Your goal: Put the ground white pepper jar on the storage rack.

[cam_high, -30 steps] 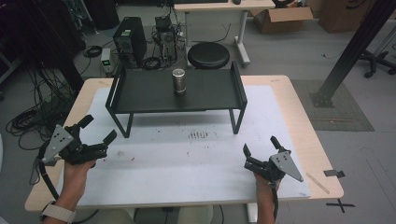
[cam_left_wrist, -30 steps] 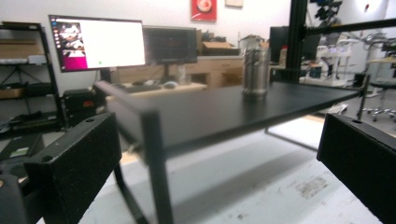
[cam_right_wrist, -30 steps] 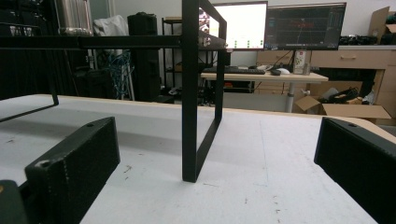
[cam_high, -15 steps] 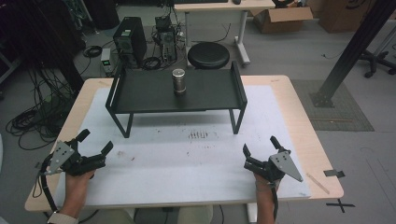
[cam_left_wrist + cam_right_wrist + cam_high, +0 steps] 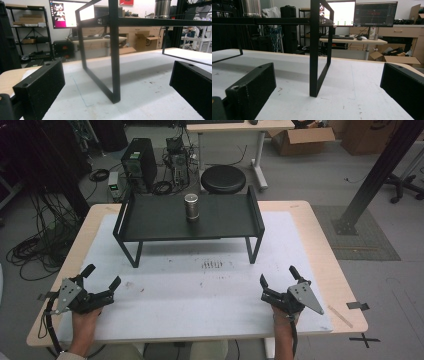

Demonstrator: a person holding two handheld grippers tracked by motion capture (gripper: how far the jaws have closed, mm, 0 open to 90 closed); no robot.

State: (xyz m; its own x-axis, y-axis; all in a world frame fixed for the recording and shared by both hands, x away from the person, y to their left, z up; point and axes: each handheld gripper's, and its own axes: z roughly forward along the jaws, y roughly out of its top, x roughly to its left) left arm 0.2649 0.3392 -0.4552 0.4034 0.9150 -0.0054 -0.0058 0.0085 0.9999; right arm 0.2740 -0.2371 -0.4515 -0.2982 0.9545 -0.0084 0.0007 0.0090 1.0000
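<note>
1. Left gripper (image 5: 102,281) has been sinking toward the near table edge since the earlier frame; right gripper (image 5: 279,280) is staying put.
2. Both jaws are standing wide apart, holding nothing.
3. Steel cup (image 5: 192,207) is sitting atop the black shelf (image 5: 150,217), well beyond both grippers.
4. Judgement: nothing grasped yet; everything is remaining.

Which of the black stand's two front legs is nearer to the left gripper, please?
The front leg at the stand's left end, seen from the high view. It stands on the left gripper's side of the table; the other front leg is over by the right gripper.
</note>
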